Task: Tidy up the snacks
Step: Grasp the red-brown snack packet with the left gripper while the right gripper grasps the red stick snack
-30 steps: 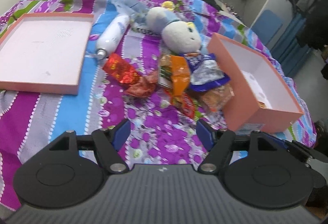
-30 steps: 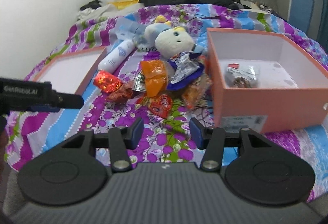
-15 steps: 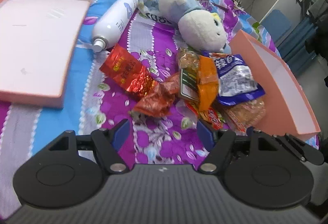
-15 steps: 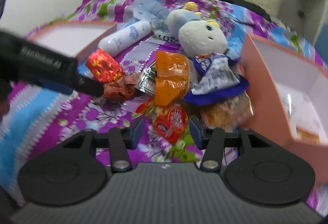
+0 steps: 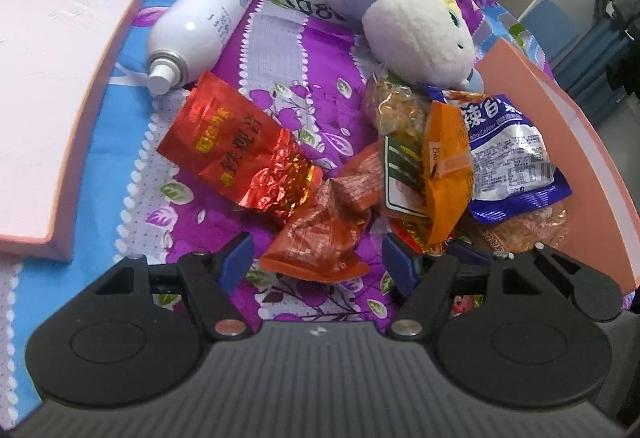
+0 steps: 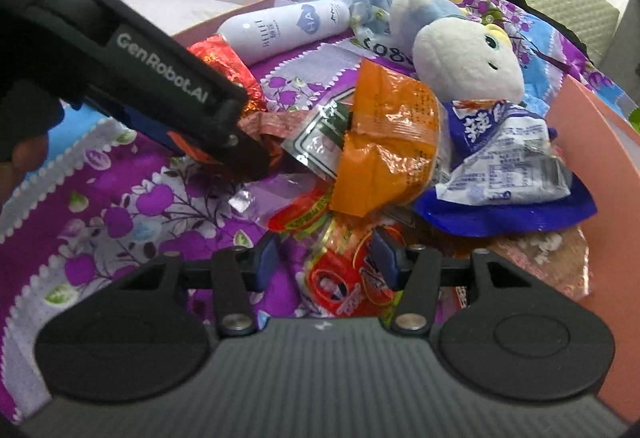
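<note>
L tongs [image 5: 316, 264] apart, nothing gripped. Crumpled orange-red wrapper [image 5: 320, 238] lies straight ahead in the gap, its near edge between the blue pads [image 5: 236, 258]; contact can't be confirmed. Long axis runs roughly away from the tongs, tilted right, so the jaws straddle its short width. L hand is the nearer one for this packet.

R tongs [image 6: 324, 266] partly apart, also not gripping. Red round-print packet [image 6: 344, 282] sits between the tips and partly under them; the right pad looks close to or on it, can't tell which. R is nearer for that one.

Rest of the snack pile, on the bed:
- red foil packet [image 5: 236, 149] left of pile, long axis diagonal, overlapping the wrapper's far end
- orange packet [image 6: 384, 141] on top of a green-white one [image 5: 404, 173], mid pile
- blue-white packet [image 5: 508, 157] at right, against the peach box wall [image 5: 560, 141], a clear-wrapped cracker pack beneath it

Not snacks: spray bottle [image 5: 204, 17], plush toy [image 5: 416, 29], box lid [image 5: 48, 85] at far left.

In the way: the two tongs work close together; from the R view the L tongs cross over the wrapper. Judgement: risk of the hands crowding each other, and of lifting the overlapped foil along with the wrapper.
</note>
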`<state>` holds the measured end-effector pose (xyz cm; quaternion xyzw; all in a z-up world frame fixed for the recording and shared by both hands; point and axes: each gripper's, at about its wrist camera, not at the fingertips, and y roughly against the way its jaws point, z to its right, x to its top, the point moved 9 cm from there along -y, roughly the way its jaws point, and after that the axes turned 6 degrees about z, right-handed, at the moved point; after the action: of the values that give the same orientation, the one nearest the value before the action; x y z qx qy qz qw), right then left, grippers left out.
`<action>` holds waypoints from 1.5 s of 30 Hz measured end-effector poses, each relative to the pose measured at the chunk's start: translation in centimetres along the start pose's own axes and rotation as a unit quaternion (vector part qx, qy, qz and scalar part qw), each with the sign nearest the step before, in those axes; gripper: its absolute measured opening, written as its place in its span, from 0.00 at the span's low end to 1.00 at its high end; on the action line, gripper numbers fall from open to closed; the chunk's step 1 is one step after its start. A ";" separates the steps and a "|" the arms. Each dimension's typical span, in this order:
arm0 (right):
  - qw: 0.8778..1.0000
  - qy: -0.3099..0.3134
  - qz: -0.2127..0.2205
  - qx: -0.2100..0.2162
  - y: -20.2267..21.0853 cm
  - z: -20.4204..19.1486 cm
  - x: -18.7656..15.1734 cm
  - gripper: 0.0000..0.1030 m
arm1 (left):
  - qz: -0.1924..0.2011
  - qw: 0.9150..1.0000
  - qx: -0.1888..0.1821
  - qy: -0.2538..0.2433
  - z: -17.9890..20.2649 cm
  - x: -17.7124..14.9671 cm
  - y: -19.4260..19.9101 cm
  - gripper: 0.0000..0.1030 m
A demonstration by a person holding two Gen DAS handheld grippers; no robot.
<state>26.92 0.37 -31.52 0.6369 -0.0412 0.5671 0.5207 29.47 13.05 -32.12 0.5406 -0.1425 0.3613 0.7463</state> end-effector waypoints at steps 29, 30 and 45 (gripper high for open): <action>0.996 -0.086 0.001 -0.035 9.9 1.1 -1.7 0.11 | -0.006 1.000 0.015 -0.015 3.5 -4.0 6.3 0.16; 0.996 -0.086 0.001 -0.036 10.4 1.0 -2.0 0.11 | -0.009 1.000 0.016 -0.016 3.7 -4.4 6.6 0.16; 0.992 -0.127 -0.001 -0.009 13.2 0.8 -6.4 0.38 | -0.036 0.999 0.029 0.012 2.7 -8.4 9.8 0.18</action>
<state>16.74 -9.67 -28.08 0.6995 -0.1116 0.4806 0.5170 17.29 8.91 -29.22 0.5627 -0.1035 0.3450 0.7441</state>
